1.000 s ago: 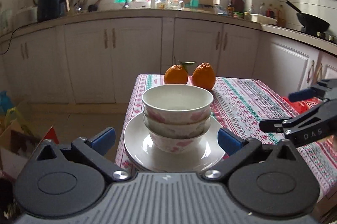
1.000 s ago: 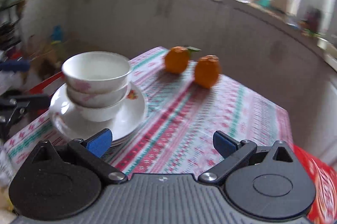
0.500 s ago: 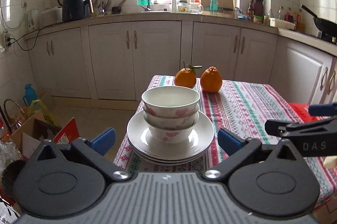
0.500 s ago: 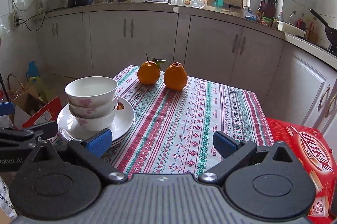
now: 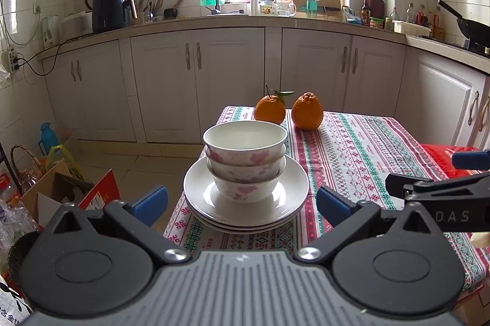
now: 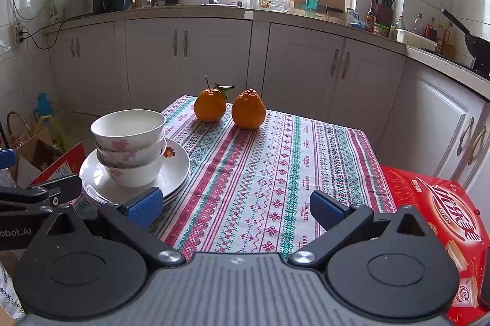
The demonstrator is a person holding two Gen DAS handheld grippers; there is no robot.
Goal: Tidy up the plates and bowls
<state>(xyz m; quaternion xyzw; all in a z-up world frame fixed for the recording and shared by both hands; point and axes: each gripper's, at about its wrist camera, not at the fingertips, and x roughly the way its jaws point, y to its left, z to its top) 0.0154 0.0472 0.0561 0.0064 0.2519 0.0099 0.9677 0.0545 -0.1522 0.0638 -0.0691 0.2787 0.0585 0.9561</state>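
Observation:
Three white bowls (image 5: pixel 245 160) with pink flowers are nested in one stack on a pile of white plates (image 5: pixel 291 191) at the table's near left corner. The same bowls (image 6: pixel 128 148) and plates (image 6: pixel 177 169) show at the left in the right wrist view. My left gripper (image 5: pixel 242 205) is open, held back from the stack and level with the plates, nothing between its fingers. My right gripper (image 6: pixel 234 206) is open over the tablecloth, to the right of the stack, holding nothing.
Two oranges (image 5: pixel 288 110) sit at the far edge of the patterned tablecloth (image 6: pixel 275 172). A red box (image 6: pixel 444 209) lies to the right of the table. Cardboard boxes and bags (image 5: pixel 61 191) crowd the floor on the left. White cabinets (image 5: pixel 229 81) stand behind.
Both grippers have drawn back and up from the stack, which now looks smaller and farther away. The right wrist view has swung and steadied. Bowls and plates have not moved.

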